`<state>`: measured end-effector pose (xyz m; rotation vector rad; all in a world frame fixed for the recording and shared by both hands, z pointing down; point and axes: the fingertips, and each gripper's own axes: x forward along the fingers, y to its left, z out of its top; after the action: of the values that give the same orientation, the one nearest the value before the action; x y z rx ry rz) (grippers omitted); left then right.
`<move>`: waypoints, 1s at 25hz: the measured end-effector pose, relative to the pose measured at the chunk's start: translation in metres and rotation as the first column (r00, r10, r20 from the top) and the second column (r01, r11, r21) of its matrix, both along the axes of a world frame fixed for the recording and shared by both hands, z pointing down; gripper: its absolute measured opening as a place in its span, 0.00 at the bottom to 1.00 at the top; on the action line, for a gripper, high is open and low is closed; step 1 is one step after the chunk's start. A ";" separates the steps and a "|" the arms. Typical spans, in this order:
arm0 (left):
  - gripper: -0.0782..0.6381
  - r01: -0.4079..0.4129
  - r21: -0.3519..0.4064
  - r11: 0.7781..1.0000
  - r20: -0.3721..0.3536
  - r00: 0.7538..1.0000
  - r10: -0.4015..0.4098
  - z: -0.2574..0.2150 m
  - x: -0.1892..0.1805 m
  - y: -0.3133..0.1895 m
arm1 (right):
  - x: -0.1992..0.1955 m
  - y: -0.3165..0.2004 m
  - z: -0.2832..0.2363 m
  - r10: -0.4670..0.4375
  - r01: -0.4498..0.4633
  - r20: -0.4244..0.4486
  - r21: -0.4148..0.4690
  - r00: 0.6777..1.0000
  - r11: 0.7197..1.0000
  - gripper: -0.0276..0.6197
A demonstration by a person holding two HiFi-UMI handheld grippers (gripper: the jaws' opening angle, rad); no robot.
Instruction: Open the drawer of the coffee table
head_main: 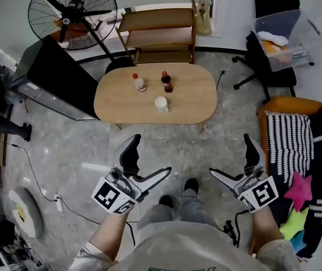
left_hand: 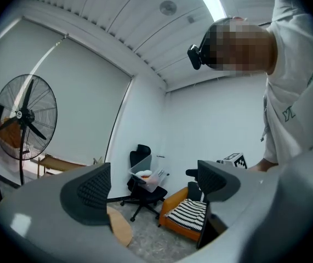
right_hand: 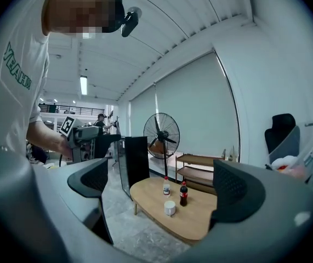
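Observation:
The oval wooden coffee table (head_main: 189,109) stands in front of me on the grey floor; no drawer shows in any view. On it are a clear bottle (head_main: 140,83), a dark cola bottle (head_main: 167,82) and a white cup (head_main: 161,104). My left gripper (head_main: 152,153) hangs open in the air short of the table's near edge, holding nothing. My right gripper (head_main: 229,154) is also open and empty, to the right at the same height. The right gripper view faces the table (right_hand: 192,223) between open jaws. In the left gripper view only a table edge (left_hand: 120,229) shows.
A large floor fan (head_main: 73,13) and a wooden shelf unit (head_main: 161,35) stand behind the table. A black cabinet (head_main: 53,78) is at the left. An office chair with a plastic bin (head_main: 279,30) and an orange sofa (head_main: 293,103) with a striped cushion are on the right.

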<state>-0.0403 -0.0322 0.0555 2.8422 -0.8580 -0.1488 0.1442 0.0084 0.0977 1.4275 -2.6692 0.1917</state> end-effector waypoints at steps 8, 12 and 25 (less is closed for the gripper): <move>0.78 -0.027 -0.047 0.999 0.026 0.999 0.028 0.063 -0.006 -0.054 | 0.014 -0.046 0.076 0.016 -0.019 -0.041 -0.068 0.999 0.997 0.95; 0.78 -0.046 -0.067 0.997 0.041 0.998 0.049 0.100 -0.013 -0.075 | 0.020 -0.060 0.126 0.042 -0.048 -0.056 -0.108 0.998 0.993 0.95; 0.78 -0.097 -0.151 0.984 0.056 0.993 0.106 0.287 -0.015 -0.100 | 0.044 -0.100 0.369 0.065 -0.099 -0.134 -0.259 0.989 0.961 0.95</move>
<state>-0.0550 -0.1322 0.3430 2.7568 -0.7019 0.0188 0.1886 -0.0916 0.4669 1.4149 -2.3800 0.4347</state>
